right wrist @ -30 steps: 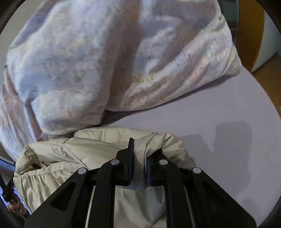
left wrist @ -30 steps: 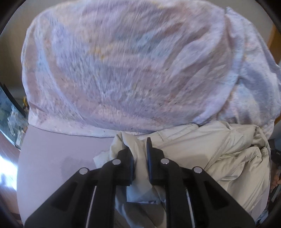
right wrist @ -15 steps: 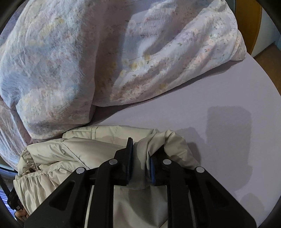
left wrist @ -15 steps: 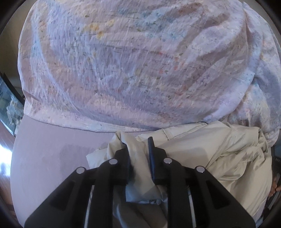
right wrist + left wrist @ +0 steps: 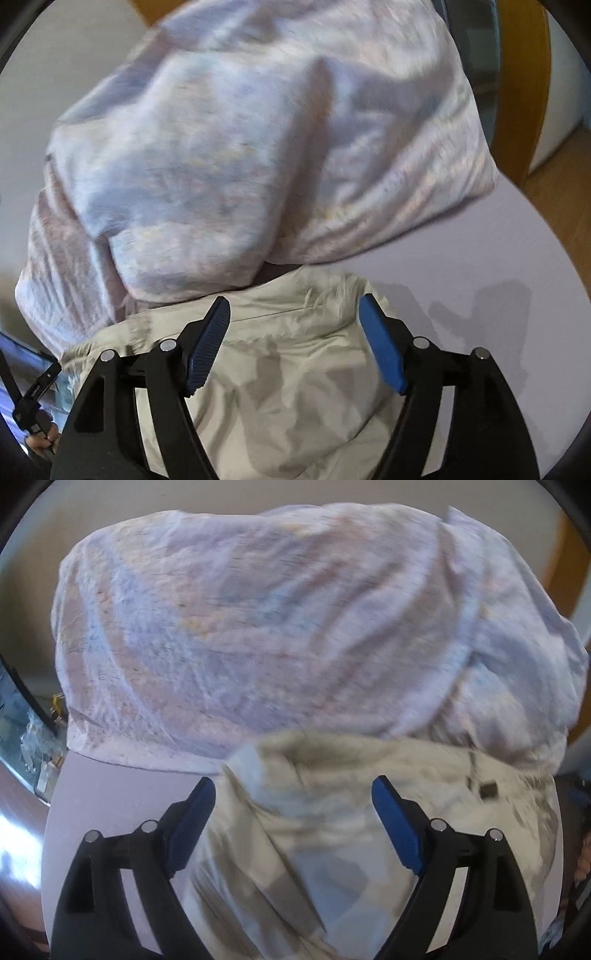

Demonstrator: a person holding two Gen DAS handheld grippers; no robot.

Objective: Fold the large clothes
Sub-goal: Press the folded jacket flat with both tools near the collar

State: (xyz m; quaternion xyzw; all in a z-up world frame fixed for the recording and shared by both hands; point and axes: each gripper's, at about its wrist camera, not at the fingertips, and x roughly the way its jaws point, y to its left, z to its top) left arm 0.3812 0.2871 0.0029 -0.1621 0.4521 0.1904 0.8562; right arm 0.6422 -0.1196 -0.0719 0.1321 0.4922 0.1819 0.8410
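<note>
A beige puffy jacket [image 5: 332,812] lies crumpled on the lilac bed sheet [image 5: 110,805]; it also shows in the right wrist view [image 5: 295,369]. My left gripper [image 5: 293,794] is open, its blue pads [image 5: 192,823] spread wide over the jacket's folded edge and holding nothing. My right gripper [image 5: 295,314] is open too, its pads [image 5: 380,347] apart above the jacket near its right edge. Both views are blurred by motion.
A big floral pillow or duvet bundle [image 5: 277,620] lies just behind the jacket, also in the right wrist view [image 5: 258,155]. Bare sheet [image 5: 498,280] lies to the right. A wooden door frame [image 5: 517,92] and floor stand beyond the bed.
Both grippers were shut on folds of the jacket; now both have opened wide and let it go. The jacket has dropped onto the sheet.
</note>
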